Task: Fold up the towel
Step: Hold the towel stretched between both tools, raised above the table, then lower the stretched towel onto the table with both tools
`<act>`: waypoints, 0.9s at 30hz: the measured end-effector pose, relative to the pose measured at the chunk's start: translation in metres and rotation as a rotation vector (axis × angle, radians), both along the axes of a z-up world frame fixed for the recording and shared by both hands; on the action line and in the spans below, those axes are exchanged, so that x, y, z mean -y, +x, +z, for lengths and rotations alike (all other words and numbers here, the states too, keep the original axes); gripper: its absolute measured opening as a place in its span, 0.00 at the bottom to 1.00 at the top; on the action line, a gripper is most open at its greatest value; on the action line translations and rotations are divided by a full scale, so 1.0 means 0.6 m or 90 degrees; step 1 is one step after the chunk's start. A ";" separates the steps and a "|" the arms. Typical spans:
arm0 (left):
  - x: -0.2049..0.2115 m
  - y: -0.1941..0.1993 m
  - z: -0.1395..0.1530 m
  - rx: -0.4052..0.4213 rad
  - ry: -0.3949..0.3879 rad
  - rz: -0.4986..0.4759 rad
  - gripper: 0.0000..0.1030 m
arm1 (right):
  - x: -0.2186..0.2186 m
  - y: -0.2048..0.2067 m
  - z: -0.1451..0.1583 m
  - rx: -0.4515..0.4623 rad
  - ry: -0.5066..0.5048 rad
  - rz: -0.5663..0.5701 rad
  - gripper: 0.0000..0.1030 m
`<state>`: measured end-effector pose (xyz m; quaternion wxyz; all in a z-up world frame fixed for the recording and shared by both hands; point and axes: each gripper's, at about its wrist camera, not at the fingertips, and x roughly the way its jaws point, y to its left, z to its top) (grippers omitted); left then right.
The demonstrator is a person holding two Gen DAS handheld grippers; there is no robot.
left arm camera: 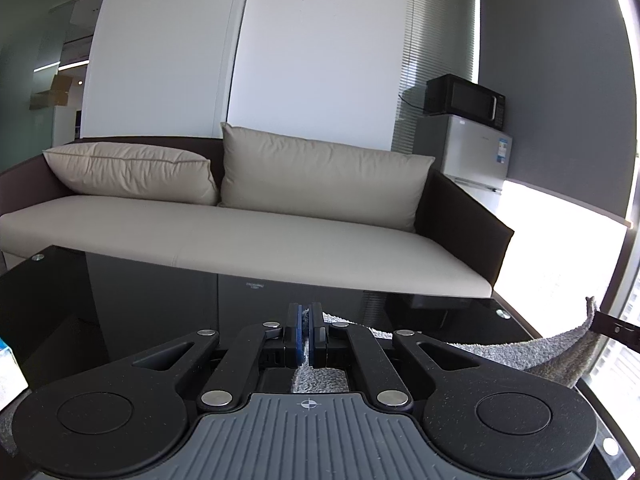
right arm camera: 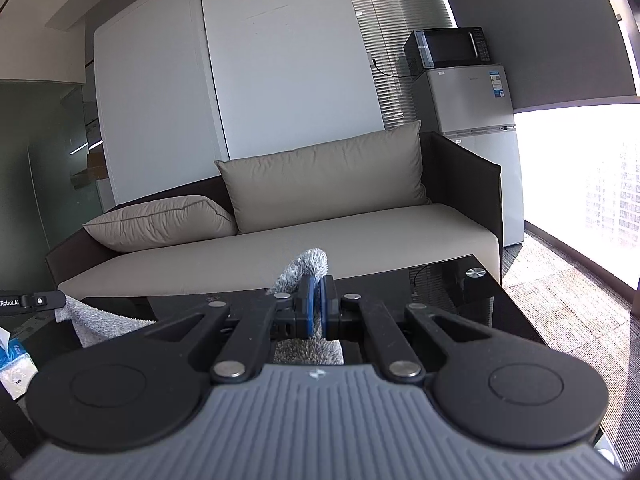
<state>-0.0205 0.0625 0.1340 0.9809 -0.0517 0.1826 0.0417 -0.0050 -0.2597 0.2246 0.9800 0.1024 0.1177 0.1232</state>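
The grey towel hangs slack between the two tools above the black glass counter, sagging in the middle. It looks soft, light and limp, so it will droop wherever unsupported; corners and edges seem the sensible places to hold. The left tool is closed on one edge, the right tool closed on another, a tuft poking up past its pads. Only the left view shows the sagging span; only the right view shows a tissue pack at the counter's side.
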 end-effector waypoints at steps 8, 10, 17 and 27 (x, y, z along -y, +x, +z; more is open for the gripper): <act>-0.006 0.074 -0.050 -0.033 0.010 0.001 0.03 | -0.003 0.080 -0.053 -0.039 0.000 -0.008 0.03; -0.008 0.088 -0.065 -0.043 0.010 0.004 0.03 | -0.007 0.098 -0.068 -0.051 -0.007 -0.008 0.03; -0.015 0.132 -0.110 -0.069 0.022 0.009 0.03 | -0.021 0.157 -0.111 -0.084 -0.020 -0.012 0.03; -0.034 0.187 -0.138 -0.090 0.034 0.016 0.03 | -0.038 0.221 -0.148 -0.118 -0.032 -0.014 0.03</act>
